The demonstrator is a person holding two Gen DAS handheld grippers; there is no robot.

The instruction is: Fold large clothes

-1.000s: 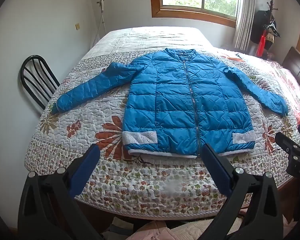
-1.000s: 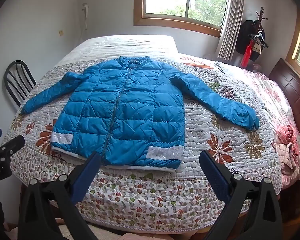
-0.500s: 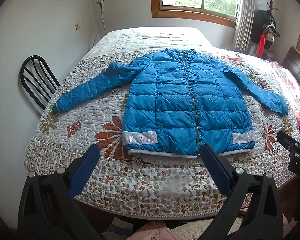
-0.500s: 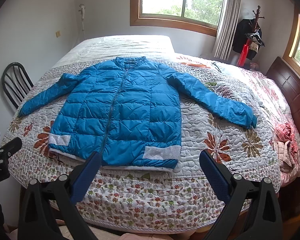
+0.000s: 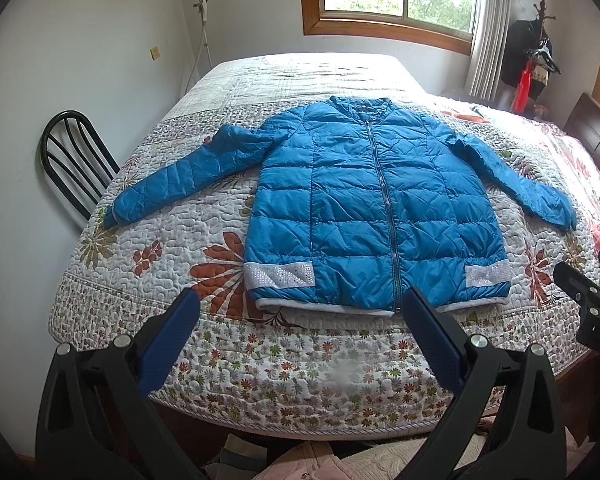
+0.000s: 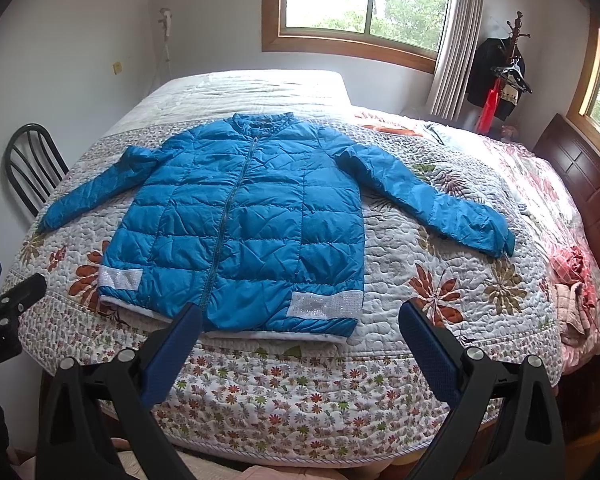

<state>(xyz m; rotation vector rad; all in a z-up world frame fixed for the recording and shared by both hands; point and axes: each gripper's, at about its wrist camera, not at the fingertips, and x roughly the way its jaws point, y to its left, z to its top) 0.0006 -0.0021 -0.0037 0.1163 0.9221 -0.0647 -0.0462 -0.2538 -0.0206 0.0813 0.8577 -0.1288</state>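
Left wrist view: the left gripper (image 5: 296, 320), with its black arms and blue ribbed pads, hangs empty and spread wide before the bed's near edge, above the floral quilted bedspread (image 5: 148, 264) and touching nothing. The bright blue quilted puffer jacket (image 5: 364, 208) lies flat and zipped on the bedspread, collar toward the wood-framed window (image 5: 388, 28), both sleeves out to the sides, its silver-banded hem near the bed's front edge. A black metal chair (image 5: 72, 160) stands against the bed beside the far end of one sleeve (image 5: 180, 176); a wide reach for that cuff could, I judge, clip the chair back. The slick shell looks likely to slide out of a shallow pinch, and a deep one could catch the bedspread too, dragging it along with the fold. Right wrist view: the right gripper (image 6: 300, 324) is likewise empty with its pads set well apart, poised just short of the hem. The other sleeve (image 6: 432, 204) stretches toward a dark wooden headboard (image 6: 580, 184), and crumpled pink fabric (image 6: 572, 280) lies beyond its cuff, near enough to be snagged. The puffy fill may spring any fold back open.
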